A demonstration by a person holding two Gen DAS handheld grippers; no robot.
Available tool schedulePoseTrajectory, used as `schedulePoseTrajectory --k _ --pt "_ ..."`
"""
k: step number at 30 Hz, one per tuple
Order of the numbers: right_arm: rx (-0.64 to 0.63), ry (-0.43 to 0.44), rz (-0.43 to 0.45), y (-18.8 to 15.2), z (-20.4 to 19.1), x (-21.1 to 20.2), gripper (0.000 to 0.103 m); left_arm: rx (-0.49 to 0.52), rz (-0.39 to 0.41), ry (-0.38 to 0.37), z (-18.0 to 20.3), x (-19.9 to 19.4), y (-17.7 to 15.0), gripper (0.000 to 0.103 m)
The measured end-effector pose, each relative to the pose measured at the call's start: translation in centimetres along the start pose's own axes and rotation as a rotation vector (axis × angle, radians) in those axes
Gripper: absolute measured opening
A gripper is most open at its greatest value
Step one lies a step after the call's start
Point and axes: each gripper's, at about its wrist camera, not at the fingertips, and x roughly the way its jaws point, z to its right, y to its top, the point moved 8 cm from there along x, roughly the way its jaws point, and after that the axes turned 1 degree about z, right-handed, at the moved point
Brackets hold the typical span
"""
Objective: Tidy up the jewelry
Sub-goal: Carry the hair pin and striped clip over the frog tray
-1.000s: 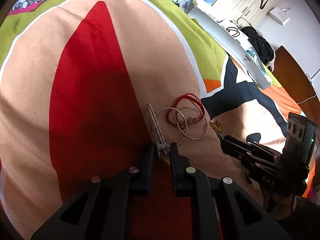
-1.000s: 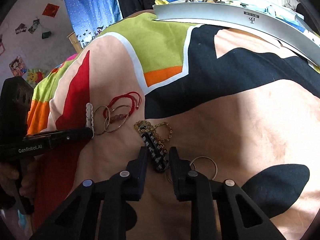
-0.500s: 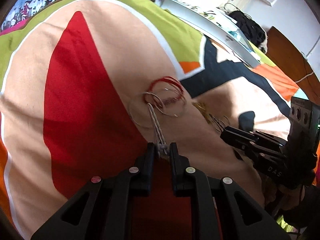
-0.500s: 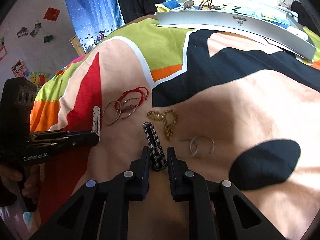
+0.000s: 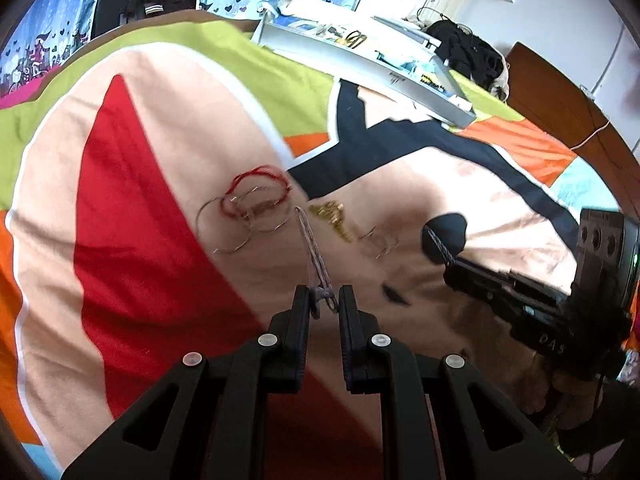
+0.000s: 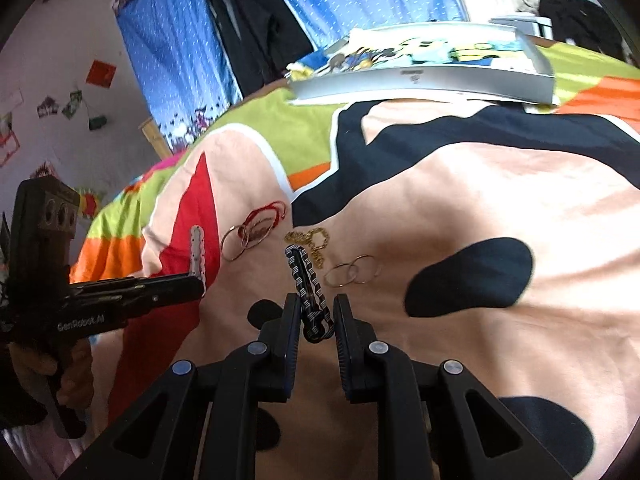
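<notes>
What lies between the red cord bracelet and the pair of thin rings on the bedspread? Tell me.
The gold chain lies between the red cord bracelet and the thin rings, clearest in the right wrist view.

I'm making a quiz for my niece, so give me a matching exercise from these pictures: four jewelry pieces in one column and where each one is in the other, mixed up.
Things:
1. white hair clip
2. black-and-white striped hair clip
3. gold chain
4. red cord bracelet

Places:
A. lying on the blanket, overlapping the thin metal hoops
B. held in the left gripper
C. lying loose on the blanket, just beyond the striped clip's far end
D. held in the right gripper

Pairs: 1-B, 2-D, 3-C, 4-A
</notes>
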Motion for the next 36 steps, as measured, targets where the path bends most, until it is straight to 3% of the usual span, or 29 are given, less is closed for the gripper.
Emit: schedulePoseTrajectory --k 3,7,23,28,36 --pt "-0.005 -0.013 0.039 1.3 1.3 -1.5 0.016 -0.046 0.014 -0.027 0.9 0.4 1.6 0.011" --pt "-0.012 -0.032 0.098 4.0 3.0 -2.7 0.016 -0.032 0.050 -0.010 2.0 1.1 4.9 0.011" --pt "-0.040 -0.118 0.308 18.1 10.4 -3.6 0.016 0.065 0.179 -0.070 6.9 8.5 22.0 0.011" --pt "0.017 -0.138 0.295 20.1 13.3 -1.6 0.016 0.102 0.187 -0.082 8.2 11.4 25.1 0.011" --pt "0.038 -0.225 0.254 21.1 16.6 1.2 0.016 0.105 0.139 -0.061 7.7 15.8 26.9 0.011"
